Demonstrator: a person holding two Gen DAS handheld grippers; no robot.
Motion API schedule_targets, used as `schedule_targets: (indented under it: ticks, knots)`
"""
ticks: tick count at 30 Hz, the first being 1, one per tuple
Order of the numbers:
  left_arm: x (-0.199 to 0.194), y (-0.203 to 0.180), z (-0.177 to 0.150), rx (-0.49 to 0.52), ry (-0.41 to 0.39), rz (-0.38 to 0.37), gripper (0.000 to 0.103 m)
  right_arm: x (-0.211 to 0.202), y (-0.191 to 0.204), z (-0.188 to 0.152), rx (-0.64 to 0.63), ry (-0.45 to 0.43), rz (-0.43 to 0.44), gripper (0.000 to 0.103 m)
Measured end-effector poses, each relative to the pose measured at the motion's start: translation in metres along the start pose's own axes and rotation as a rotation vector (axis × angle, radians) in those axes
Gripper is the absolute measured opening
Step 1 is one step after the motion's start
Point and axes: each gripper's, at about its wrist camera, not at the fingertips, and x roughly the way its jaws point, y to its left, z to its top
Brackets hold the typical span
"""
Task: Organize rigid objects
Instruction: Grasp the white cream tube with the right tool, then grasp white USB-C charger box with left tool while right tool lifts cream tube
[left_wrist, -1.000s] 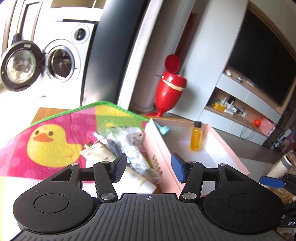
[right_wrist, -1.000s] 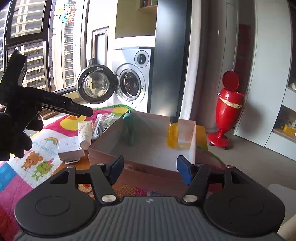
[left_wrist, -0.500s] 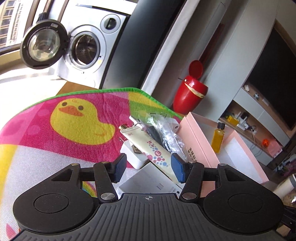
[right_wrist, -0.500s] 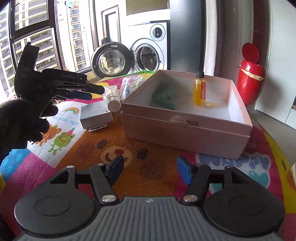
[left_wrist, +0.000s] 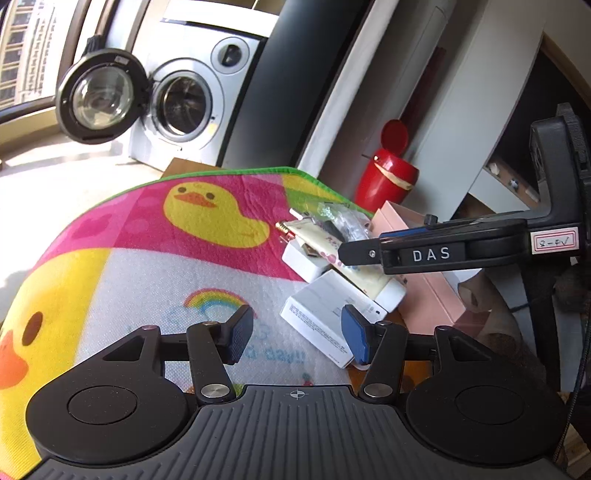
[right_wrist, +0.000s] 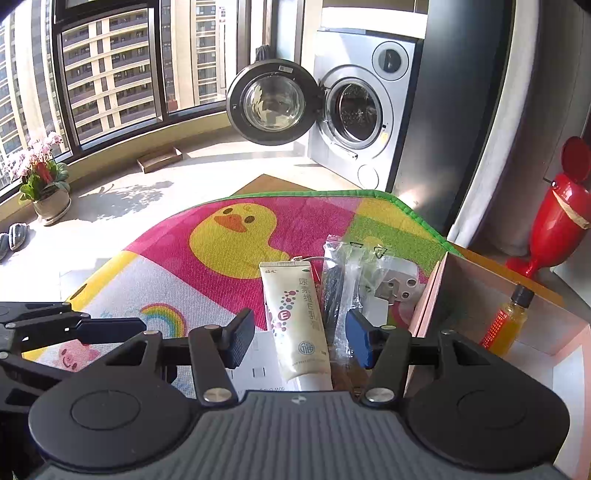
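**Hidden and cut-off parts of the scene**

The cream lotion tube (right_wrist: 295, 325) has its cap end hidden behind the right gripper's body. The white flat box (right_wrist: 258, 363) beneath it shows only a sliver. The clear plastic bag of dark parts (right_wrist: 343, 280) blurs its contents. The pink cardboard box (right_wrist: 480, 295) is cut off by the right edge; in the left view, the right gripper (left_wrist: 428, 254) covers it.

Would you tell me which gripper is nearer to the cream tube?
Right. The right gripper hangs over the cream tube, open fingers either side. The left gripper sits back by the white box, open.
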Motion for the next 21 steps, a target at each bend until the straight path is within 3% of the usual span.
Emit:
schedule_targets:
  ticks: [4,6,11,15,21]
  knots:
    - [-0.016,0.012,-0.012,-0.034,-0.006,-0.016,0.058,0.022,0.003,-0.006,0.078,0.103,0.057,0.048]
    - [-0.023,0.018,-0.016,-0.06,-0.014,-0.035,0.058,0.018,0.007,-0.012,0.107,0.108,0.116,0.046]
    - [-0.03,0.023,-0.018,-0.082,-0.028,-0.053,0.058,0.001,0.022,-0.032,0.144,0.174,0.292,0.023]
    - [-0.03,0.01,-0.017,-0.01,-0.016,-0.043,0.058,-0.023,0.028,-0.05,0.108,0.128,0.239,0.017]
    - [-0.016,-0.025,-0.023,0.162,0.013,0.082,0.059,-0.058,0.019,-0.086,0.031,0.068,0.099,0.017]
